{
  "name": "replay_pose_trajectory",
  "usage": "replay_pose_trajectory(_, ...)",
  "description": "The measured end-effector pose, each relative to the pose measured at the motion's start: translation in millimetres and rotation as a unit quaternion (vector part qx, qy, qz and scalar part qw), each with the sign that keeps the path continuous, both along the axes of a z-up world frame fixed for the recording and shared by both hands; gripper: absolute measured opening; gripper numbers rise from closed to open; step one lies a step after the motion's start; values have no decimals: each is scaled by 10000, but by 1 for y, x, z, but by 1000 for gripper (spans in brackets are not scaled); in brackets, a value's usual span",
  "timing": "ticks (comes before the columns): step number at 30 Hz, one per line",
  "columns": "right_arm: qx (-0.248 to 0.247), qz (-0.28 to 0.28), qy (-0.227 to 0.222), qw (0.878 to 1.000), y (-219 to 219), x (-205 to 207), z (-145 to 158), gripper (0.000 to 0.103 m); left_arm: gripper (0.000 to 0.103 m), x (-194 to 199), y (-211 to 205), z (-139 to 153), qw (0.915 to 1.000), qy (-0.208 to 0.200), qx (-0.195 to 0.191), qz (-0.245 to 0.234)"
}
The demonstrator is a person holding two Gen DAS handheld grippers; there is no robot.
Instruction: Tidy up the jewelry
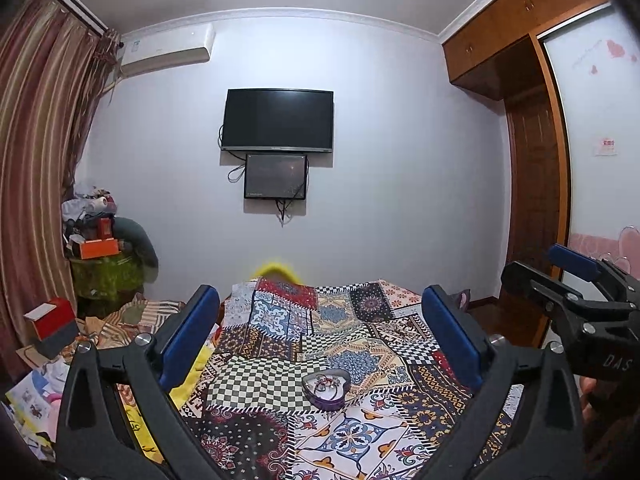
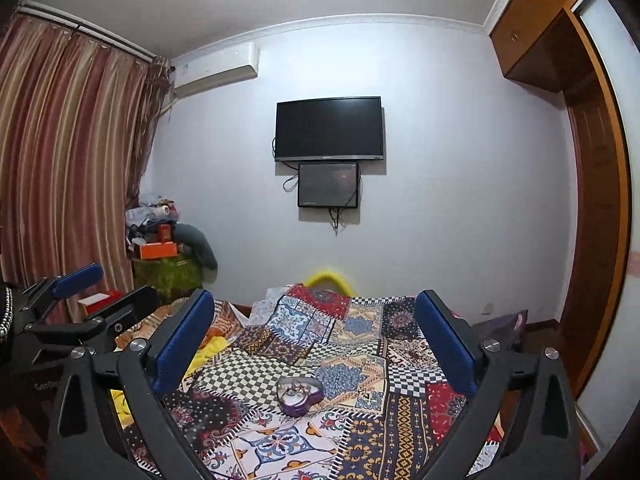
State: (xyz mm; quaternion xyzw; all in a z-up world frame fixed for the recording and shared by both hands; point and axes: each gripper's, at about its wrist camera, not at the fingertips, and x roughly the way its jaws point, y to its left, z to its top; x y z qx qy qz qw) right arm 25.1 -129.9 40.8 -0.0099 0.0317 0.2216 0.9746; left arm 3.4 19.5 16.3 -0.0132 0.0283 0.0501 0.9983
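A purple heart-shaped jewelry box (image 1: pixel 325 394) (image 2: pixel 299 397) lies open on the patchwork bedspread (image 1: pixel 256 376) (image 2: pixel 360 432), with small pieces of jewelry inside it. My left gripper (image 1: pixel 319 296) is open above the bed, short of the box, with nothing between its blue pads (image 1: pixel 186 336). My right gripper (image 2: pixel 314 298) is open the same way, its blue pads (image 2: pixel 444 340) wide apart and empty, the box lying beyond and below them. Each gripper shows at the edge of the other's view: the right gripper (image 1: pixel 530 260) and the left gripper (image 2: pixel 126 280).
A television (image 1: pixel 278 120) and a smaller screen hang on the far wall. A wooden wardrobe (image 1: pixel 532 208) stands on the right and striped curtains (image 1: pixel 36 160) hang on the left. Boxes and clutter (image 1: pixel 96 240) pile up left of the bed. Something yellow (image 2: pixel 330 278) sits at the bed's far end.
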Motion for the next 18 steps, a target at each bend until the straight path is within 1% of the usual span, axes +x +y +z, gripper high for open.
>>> replay_pose_trajectory(3,14,3,47,10000,-7,-5,-6,100,102,1,0,0,10000,14,-5,-8)
replay_pose_trajectory(18,13,18,124,9999,-12,-5,-4,100,102,5,1,-2,9999,112,-49,-34)
